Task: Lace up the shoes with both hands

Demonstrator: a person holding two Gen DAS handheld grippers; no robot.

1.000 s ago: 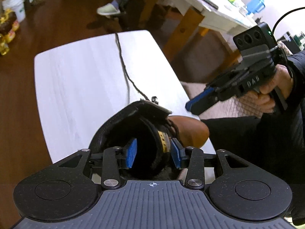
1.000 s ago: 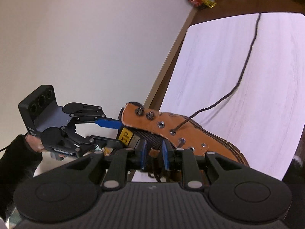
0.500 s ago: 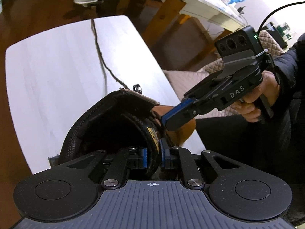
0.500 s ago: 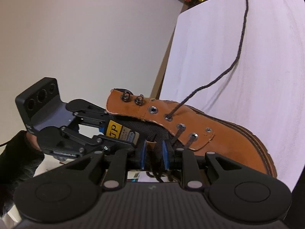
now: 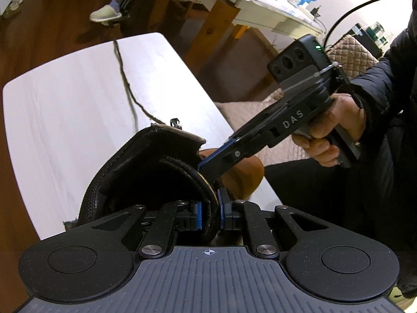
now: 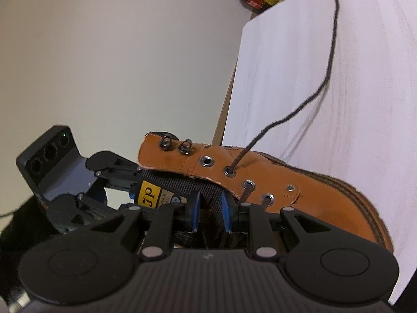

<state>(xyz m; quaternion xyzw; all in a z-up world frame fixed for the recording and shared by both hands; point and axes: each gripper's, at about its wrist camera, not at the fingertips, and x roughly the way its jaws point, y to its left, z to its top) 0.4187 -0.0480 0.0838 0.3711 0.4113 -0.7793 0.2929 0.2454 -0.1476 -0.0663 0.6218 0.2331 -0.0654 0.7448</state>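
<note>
Boot (image 6: 299, 198) tan leather (matt); eyelets (image 6: 208, 161) metal.

White letters "DAS" stand on the side of the black right gripper (image 5: 208, 168), seen from the left wrist. A yellow woven label (image 6: 149, 191) on the black mesh tongue of the tan leather boot (image 6: 299, 190) reads "jp"; its smaller print is illegible.
</note>
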